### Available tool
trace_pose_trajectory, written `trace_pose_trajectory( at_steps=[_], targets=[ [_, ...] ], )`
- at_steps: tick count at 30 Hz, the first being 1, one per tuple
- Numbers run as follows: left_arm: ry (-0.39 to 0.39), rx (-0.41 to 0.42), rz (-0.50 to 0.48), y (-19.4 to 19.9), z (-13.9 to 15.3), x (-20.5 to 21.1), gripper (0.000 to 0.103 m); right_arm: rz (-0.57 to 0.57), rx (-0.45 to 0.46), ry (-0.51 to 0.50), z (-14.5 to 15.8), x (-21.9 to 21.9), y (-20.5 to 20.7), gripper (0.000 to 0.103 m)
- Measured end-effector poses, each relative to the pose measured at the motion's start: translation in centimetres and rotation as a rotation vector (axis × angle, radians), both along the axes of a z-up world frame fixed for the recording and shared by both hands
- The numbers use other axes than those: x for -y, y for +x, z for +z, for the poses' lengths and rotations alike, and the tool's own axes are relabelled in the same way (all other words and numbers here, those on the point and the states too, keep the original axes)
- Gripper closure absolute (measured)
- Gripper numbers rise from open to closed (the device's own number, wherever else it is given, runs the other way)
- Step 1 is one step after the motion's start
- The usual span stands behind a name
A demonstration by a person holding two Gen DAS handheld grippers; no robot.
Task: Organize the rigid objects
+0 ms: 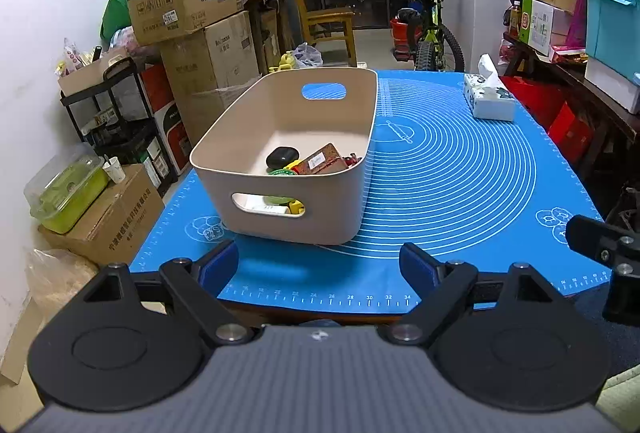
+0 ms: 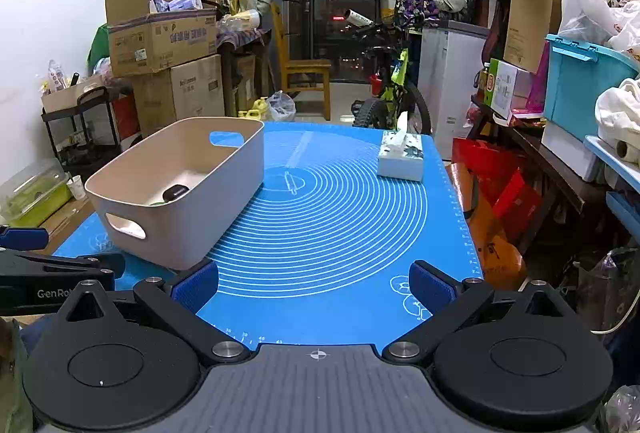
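With small items already in the beige bin [image 1: 288, 153], both the left gripper [image 1: 319, 265] and right gripper [image 2: 316, 287] hover with jaws wide and empty, so sorting looks finished, leaving only withdrawal.

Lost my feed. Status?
Left gripper and right gripper open, empty. Small items inside beige plastic bin. White tissue box apart; nothing blocking.

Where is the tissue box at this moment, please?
The tissue box stands on the blue mat's far right corner in both views, well apart from the beige bin on the left.
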State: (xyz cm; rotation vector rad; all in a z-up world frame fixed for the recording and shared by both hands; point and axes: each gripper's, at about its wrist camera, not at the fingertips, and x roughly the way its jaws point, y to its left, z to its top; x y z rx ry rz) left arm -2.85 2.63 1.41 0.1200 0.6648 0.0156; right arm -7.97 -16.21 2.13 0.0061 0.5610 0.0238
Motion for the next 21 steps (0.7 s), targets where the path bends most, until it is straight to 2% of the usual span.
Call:
trace_pose_trajectory(
  at_steps=[21],
  targets=[
    [-0.003,0.006,-0.004,-0.11,0.0,0.05,0.015,0.0,0.001,-0.001,-0.1,-0.19,-0.07,0.002]
  ],
)
